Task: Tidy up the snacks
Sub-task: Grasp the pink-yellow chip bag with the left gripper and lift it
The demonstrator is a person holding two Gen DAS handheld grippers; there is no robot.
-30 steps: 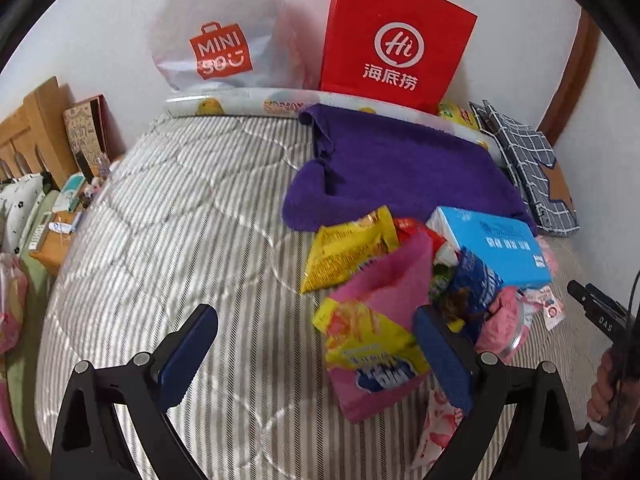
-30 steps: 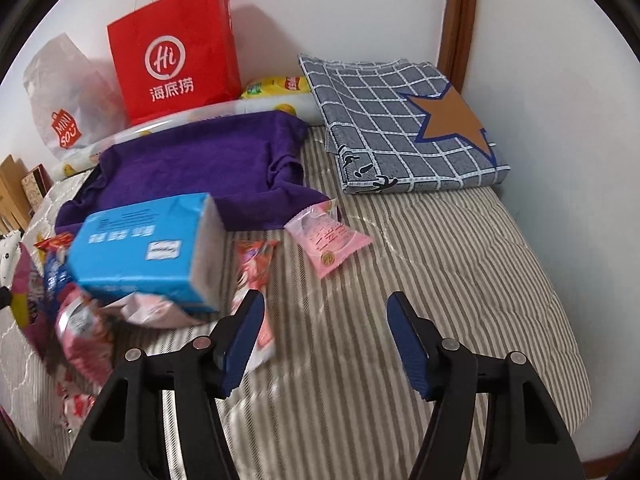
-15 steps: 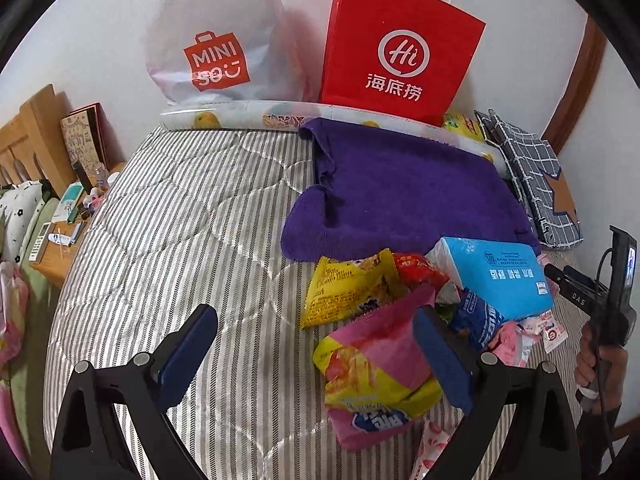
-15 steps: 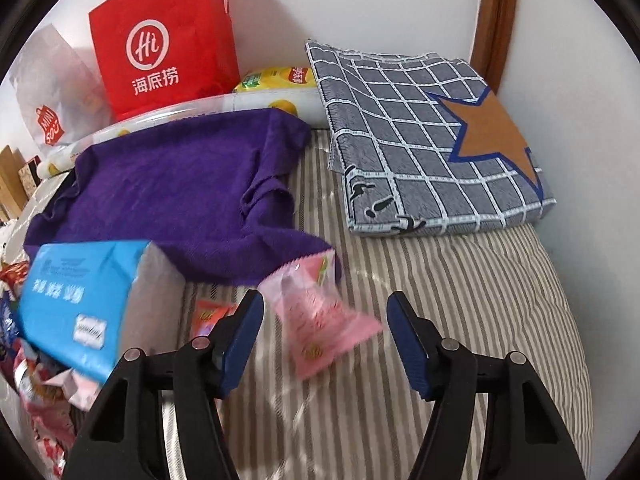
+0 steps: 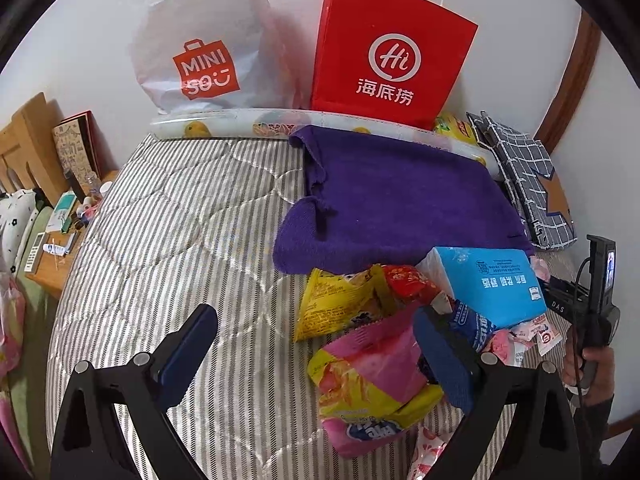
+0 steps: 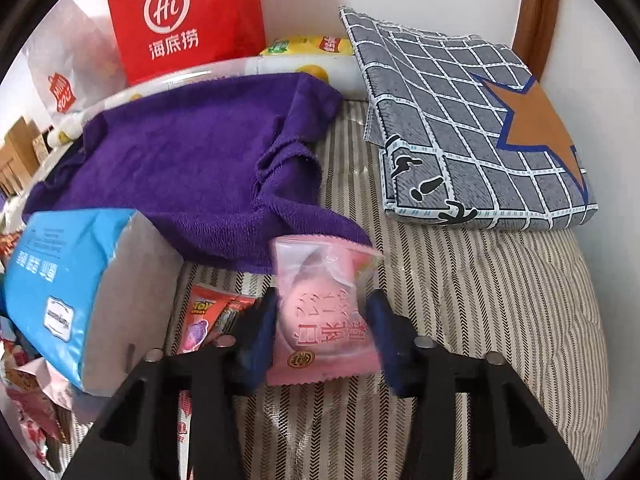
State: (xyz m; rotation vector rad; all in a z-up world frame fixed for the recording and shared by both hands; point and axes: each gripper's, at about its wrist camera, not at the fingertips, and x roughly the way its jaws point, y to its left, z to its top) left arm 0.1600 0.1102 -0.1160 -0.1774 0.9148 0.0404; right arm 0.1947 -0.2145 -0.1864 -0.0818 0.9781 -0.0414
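Observation:
A pile of snacks lies on the striped bed. In the left wrist view it holds a yellow chip bag (image 5: 338,304), a pink and yellow bag (image 5: 372,384) and a blue tissue pack (image 5: 492,284). My left gripper (image 5: 316,356) is open and empty above the bed, its right finger over the pile. My right gripper (image 6: 322,334) has closed around a small pink snack packet (image 6: 320,320), its pads touching both sides. The blue tissue pack (image 6: 76,280) and a red packet (image 6: 208,312) lie to its left.
A purple towel (image 5: 396,200) lies behind the pile, also seen in the right wrist view (image 6: 192,168). A red paper bag (image 5: 390,52) and a white plastic bag (image 5: 200,44) stand against the wall. A folded grey checked cloth (image 6: 472,128) lies at the right. A wooden bedside table (image 5: 60,236) stands left.
My right gripper moved forward to the pink packet and closed from wide open onto it. My left gripper drew back and up a little and stayed open.

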